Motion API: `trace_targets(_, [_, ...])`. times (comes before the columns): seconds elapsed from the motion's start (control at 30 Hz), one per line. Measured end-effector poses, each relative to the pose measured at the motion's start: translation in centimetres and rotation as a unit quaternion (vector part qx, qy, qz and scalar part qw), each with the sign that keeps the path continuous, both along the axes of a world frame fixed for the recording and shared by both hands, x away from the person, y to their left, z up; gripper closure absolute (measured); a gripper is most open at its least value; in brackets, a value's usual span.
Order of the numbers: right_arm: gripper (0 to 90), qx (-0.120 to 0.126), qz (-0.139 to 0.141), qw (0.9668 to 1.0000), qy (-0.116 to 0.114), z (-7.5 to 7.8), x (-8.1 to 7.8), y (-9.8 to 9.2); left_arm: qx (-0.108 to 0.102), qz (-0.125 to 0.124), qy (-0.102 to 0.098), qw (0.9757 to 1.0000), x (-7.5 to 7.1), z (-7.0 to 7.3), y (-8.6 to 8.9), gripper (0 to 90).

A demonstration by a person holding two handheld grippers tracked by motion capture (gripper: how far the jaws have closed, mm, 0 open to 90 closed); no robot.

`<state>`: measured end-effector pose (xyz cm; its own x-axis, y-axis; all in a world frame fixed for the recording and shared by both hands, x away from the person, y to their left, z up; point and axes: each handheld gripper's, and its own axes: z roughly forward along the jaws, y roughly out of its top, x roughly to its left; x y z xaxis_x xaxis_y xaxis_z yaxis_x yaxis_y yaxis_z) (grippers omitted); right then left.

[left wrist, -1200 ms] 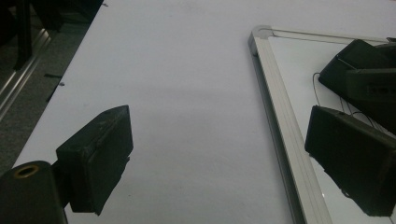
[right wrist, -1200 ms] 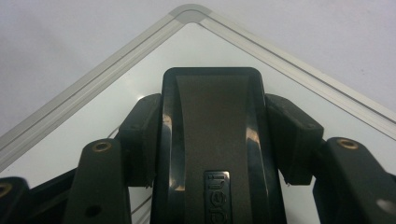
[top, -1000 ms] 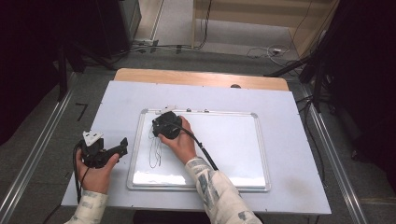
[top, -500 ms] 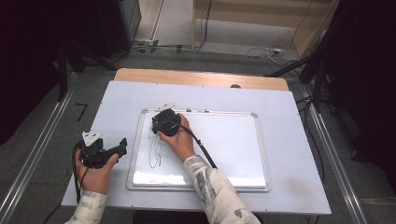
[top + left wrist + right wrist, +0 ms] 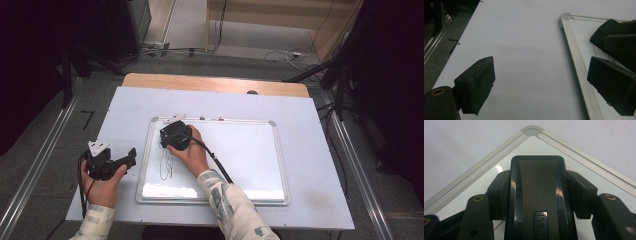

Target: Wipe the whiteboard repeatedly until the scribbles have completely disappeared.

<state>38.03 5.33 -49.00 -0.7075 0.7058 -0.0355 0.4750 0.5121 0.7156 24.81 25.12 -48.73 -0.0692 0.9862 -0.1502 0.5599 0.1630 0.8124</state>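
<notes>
The left gripper (image 5: pixel 131 156) idled over the tabletop (image 5: pixel 310 130), jaws apart and empty. Farther in, the right gripper (image 5: pixel 539 170) clamped a black eraser (image 5: pixel 537 192) by its long sides at the whiteboard (image 5: pixel 240 150) corner; it looked light, rigid and smooth-shelled, possibly slippery.

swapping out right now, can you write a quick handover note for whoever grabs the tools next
Right tool: shut on the black eraser, pressed flat on the whiteboard near its far left corner.
Left tool: open, holding nothing, hovering over the table just left of the board's frame.
Done: the area around the far left corner looks clean.
Left: thin pen scribbles remain on the left part of the board, nearer the person than the eraser. Probably wipe toward yourself over them.
</notes>
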Motion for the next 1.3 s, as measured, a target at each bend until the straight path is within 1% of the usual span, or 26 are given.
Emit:
trace_targets(0.07, [39.3, 0.002, 0.000, 1.0000, 0.004, 0.0, 0.2, 0.0, 0.000, 0.000, 0.000, 1.0000, 0.0, 0.0, 0.0, 8.5])
trace_targets(0.33, [39.3, -0.001, -0.005, 1.0000, 0.003, 0.1, 1.2, 0.3, -0.001, 0.000, 0.001, 1.0000, 0.0, 0.0, 0.0, 8.5])
trace_targets(0.43, [39.3, -0.002, -0.006, 1.0000, 0.002, 0.1, 1.3, 0.4, -0.002, -0.001, 0.000, 1.0000, 0.0, 0.0, 0.1, 8.6])
trace_targets(0.6, [39.4, -0.003, 0.002, 1.0000, 0.002, 0.0, 0.7, 0.5, -0.002, -0.001, 0.000, 1.0000, 0.1, -0.1, 0.0, 8.6])
trace_targets(0.73, [39.3, -0.004, 0.013, 0.9999, -0.002, 0.0, 0.2, 0.5, 0.001, -0.001, 0.002, 1.0000, 0.1, 0.0, 0.0, 8.5])
trace_targets(1.03, [39.4, -0.002, 0.034, 0.9994, -0.003, -0.2, -1.6, 0.4, 0.002, 0.000, 0.002, 1.0000, 0.1, -0.1, 0.0, 8.5])
trace_targets(1.13, [39.4, -0.005, 0.045, 0.9990, -0.002, -0.2, -2.3, 0.3, 0.001, 0.001, 0.001, 1.0000, 0.1, -0.1, 0.0, 8.5])
trace_targets(1.2, [39.4, -0.007, 0.046, 0.9989, -0.002, -0.1, -2.4, 0.2, 0.000, 0.002, 0.001, 1.0000, 0.0, 0.0, 0.0, 8.5])
trace_targets(1.27, [39.3, -0.006, 0.046, 0.9989, 0.005, -0.1, -2.2, 0.3, 0.000, 0.003, 0.001, 1.0000, 0.0, 0.0, 0.0, 8.6])
trace_targets(1.3, [39.4, -0.007, 0.042, 0.9991, 0.005, -0.1, -2.1, 0.3, 0.000, 0.002, 0.001, 1.0000, 0.0, 0.0, 0.0, 8.5])
